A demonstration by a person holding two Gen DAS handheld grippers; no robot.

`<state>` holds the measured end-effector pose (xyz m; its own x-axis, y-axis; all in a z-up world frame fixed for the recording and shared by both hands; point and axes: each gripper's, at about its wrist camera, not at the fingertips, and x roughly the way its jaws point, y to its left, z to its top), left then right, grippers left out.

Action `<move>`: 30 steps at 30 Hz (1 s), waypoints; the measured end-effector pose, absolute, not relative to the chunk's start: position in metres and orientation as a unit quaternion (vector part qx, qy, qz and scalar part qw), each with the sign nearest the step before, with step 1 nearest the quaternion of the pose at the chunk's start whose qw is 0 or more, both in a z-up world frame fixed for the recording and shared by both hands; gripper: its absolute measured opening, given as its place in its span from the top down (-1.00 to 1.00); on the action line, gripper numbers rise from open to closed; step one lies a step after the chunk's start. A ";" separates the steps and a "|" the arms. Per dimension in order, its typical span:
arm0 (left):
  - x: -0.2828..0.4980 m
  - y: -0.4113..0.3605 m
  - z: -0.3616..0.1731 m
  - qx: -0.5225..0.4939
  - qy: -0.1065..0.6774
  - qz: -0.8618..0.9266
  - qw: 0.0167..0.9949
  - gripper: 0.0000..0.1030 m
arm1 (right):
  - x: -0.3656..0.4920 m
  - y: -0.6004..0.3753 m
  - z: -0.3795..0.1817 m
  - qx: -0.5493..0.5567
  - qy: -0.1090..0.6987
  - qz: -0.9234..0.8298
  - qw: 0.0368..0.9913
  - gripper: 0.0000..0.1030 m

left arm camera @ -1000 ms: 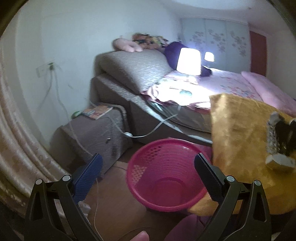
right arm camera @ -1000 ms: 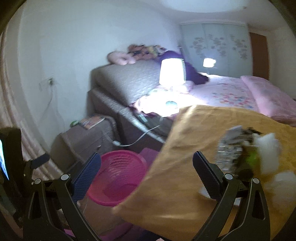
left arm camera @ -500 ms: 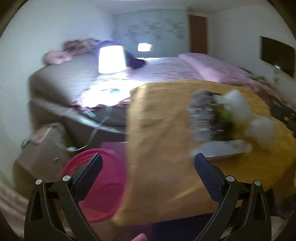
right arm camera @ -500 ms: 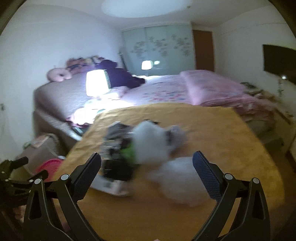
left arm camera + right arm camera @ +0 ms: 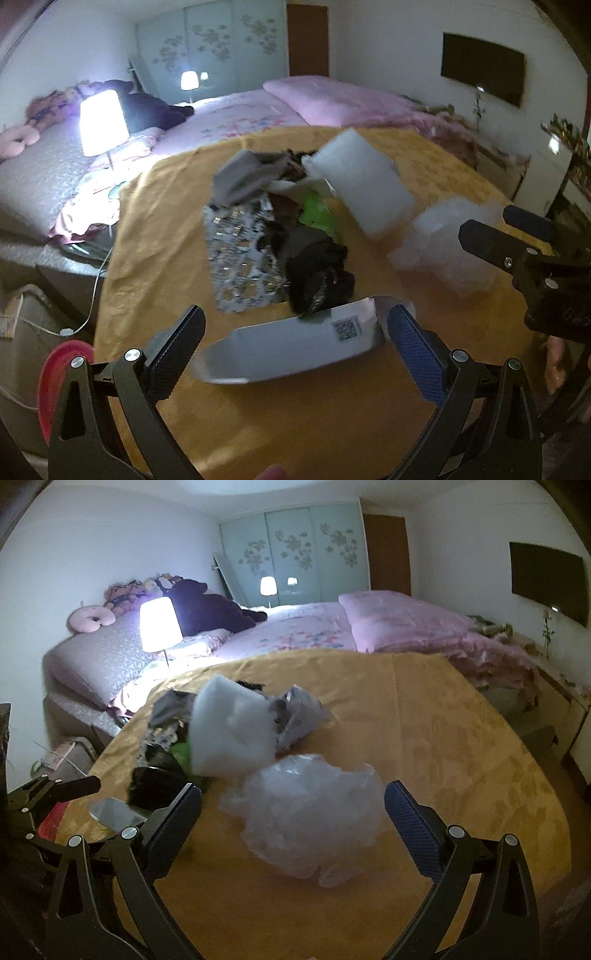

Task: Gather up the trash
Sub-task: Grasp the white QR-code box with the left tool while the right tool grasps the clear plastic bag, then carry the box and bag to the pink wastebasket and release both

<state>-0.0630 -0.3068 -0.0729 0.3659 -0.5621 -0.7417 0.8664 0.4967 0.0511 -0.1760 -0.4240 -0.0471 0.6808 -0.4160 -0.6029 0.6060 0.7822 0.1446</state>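
While both grippers are hovering over the table (image 5: 424, 435), nothing is being held: left gripper (image 5: 295, 343) jaws are standing wide open around the white mailer (image 5: 288, 349) near the front edge, right gripper (image 5: 293, 814) jaws are standing wide open around the clear bag (image 5: 306, 812) mid-table. Trash pile (image 5: 280, 236) is sitting toward the left edge; red bin (image 5: 55, 384) is sitting below that edge. Risks, judging: flat mailer slipping out of a shallow pinch, crumpled bag springing loose, cloth getting pinched too. Mailer is showing a QR code (image 5: 346, 328); text is too blurred to read.
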 end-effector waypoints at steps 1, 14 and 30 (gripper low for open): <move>-0.062 -0.310 -0.075 0.225 0.343 -0.450 0.793 -0.85 | -0.175 -0.427 -0.051 0.170 0.286 -0.284 0.899 -0.86; -0.049 -0.309 -0.092 0.225 0.380 -0.452 0.775 -0.80 | -0.163 -0.431 -0.068 0.173 0.305 -0.254 0.901 -0.44; -0.056 -0.257 -0.074 0.174 0.380 -0.468 0.779 -0.60 | -0.184 -0.425 -0.035 0.190 0.259 -0.250 0.913 0.07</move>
<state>-0.0556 -0.2573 -0.0743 0.2743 -0.5964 -0.7544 0.8611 0.5016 -0.0835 -0.1835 -0.4247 -0.0346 0.7404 -0.3582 -0.5688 0.5550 0.8031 0.2166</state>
